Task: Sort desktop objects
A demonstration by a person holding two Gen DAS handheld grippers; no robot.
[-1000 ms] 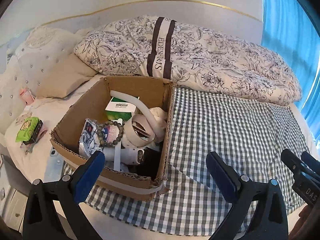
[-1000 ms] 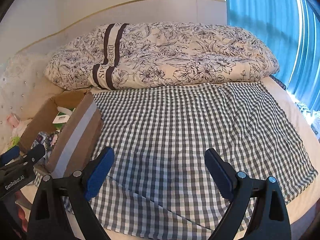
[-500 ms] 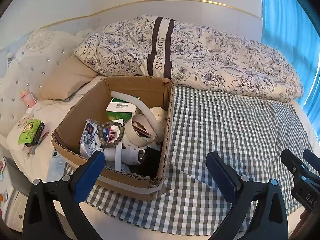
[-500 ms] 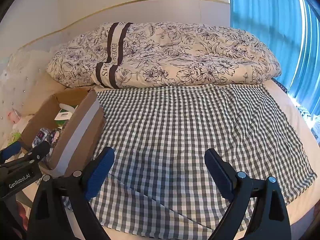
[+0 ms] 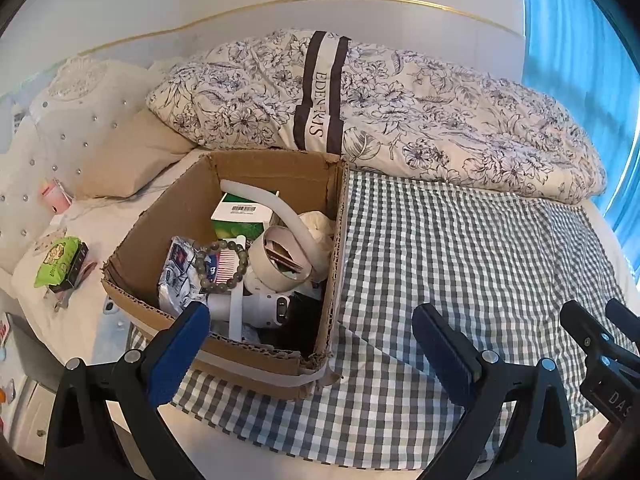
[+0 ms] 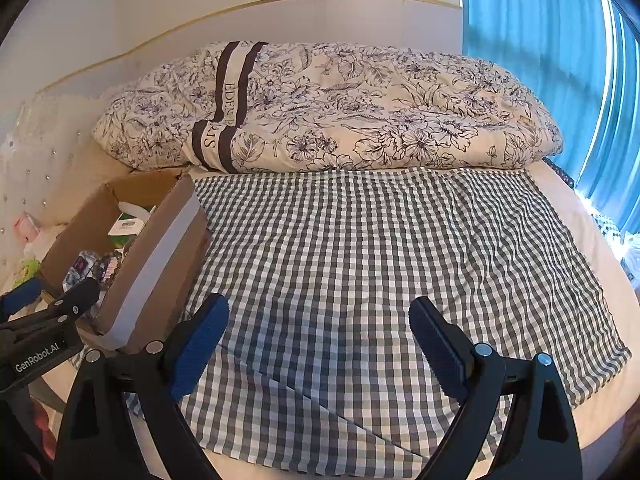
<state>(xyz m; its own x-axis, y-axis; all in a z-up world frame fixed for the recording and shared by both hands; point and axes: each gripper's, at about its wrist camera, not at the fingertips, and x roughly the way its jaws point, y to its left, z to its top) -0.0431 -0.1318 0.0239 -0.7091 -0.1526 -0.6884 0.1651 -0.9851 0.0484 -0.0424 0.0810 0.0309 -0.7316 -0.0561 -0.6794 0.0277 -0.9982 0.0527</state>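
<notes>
Stage: the small things all sit in the cardboard box (image 5: 256, 362) and the gingham cloth (image 6: 384, 256) lies bare, which fits a sort that is over with everything gathered, or a full box waiting to be laid out; I cannot tell which
Bed to the left of the box: a green packet (image 5: 58, 262) and a pink item (image 5: 54, 199) lie on the white sheet, outside the box
My left gripper (image 5: 310, 342): spread wide and empty, blue pads hanging over the box's near wall and the cloth beside it
Box: it stands open on the left edge of the cloth, against the floral duvet (image 5: 400, 108)
Box contents, left side: a crinkled foil packet (image 5: 176, 276) with a bead bracelet (image 5: 222, 266) lying over it
Box contents, middle: a green-and-white carton (image 5: 240, 218) at the back, a white gadget (image 5: 260, 308) at the front
Box contents, right side: a tape roll (image 5: 282, 258), a curved white strip (image 5: 280, 212) arching above it, a cream bundle (image 5: 318, 222) in the corner
My right gripper (image 6: 318, 340): also wide apart, holding nothing, above the bare checks
Cloth to the right: nothing rests on it as far as the curtain (image 6: 560, 60)
</notes>
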